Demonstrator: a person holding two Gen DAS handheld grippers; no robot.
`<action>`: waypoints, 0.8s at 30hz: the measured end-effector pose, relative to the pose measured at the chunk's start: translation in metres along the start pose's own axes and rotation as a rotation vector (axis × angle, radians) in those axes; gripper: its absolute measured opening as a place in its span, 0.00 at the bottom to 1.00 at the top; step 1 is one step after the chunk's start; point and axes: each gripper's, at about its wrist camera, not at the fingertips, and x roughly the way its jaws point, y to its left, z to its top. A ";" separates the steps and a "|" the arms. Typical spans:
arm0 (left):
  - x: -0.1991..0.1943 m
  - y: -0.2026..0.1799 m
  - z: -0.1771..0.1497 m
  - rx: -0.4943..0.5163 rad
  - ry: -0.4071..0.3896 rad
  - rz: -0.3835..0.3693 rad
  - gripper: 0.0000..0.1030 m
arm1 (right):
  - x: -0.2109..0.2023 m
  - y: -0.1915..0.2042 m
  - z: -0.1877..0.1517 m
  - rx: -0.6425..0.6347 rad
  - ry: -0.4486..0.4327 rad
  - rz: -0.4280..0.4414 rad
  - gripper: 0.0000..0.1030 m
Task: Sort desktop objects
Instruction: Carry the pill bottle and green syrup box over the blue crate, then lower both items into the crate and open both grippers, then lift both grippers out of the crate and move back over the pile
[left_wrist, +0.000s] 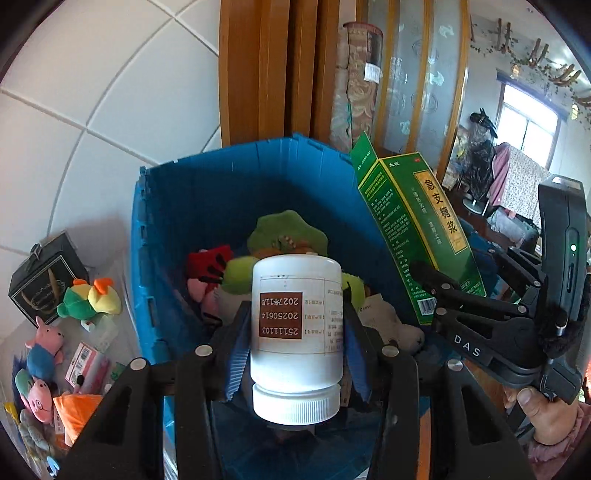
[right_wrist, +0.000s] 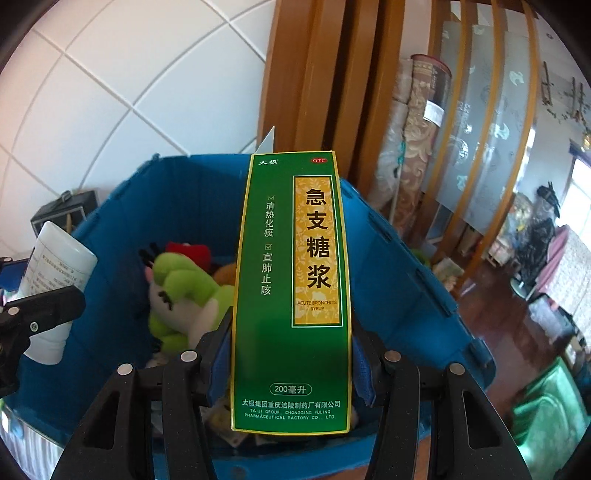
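The left gripper (left_wrist: 295, 347) is clamped on a white medicine bottle (left_wrist: 296, 332) — its blue ribbed pads (left_wrist: 236, 350) press the bottle's two sides, jaws part-way apart at the bottle's width. The bottle hangs cap-down toward the camera, its brown date label reading upside down.

The right gripper (right_wrist: 291, 365) is closed on a green cough-syrup box (right_wrist: 291, 295), gripping its lower half from both sides; the box stands upright along the fingers, its yellow title panel facing the camera and its top flap open.

Both held things hover over a blue plastic crate (left_wrist: 207, 192) — the bottle above its near edge, the box above its right edge as the left wrist view shows it. Inside the crate lie plush toys: a green one (right_wrist: 181, 295), a red one (left_wrist: 208, 264), and some paper packets.

Outside the crate's left wall sit a dark gift box (left_wrist: 46, 280), a green-and-yellow plush (left_wrist: 90, 297), and pink pig plushes (left_wrist: 46, 350). A hand (left_wrist: 546, 413) holds the right gripper's handle.
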 end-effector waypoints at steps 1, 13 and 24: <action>0.008 -0.002 0.000 -0.003 0.020 0.008 0.44 | 0.007 -0.004 -0.001 -0.006 0.007 -0.008 0.51; 0.025 -0.011 -0.010 -0.016 0.041 0.082 0.65 | 0.050 -0.030 -0.013 -0.048 0.044 -0.071 0.53; -0.006 0.002 -0.011 -0.060 -0.057 0.108 0.67 | 0.031 -0.031 -0.011 -0.044 -0.027 -0.033 1.00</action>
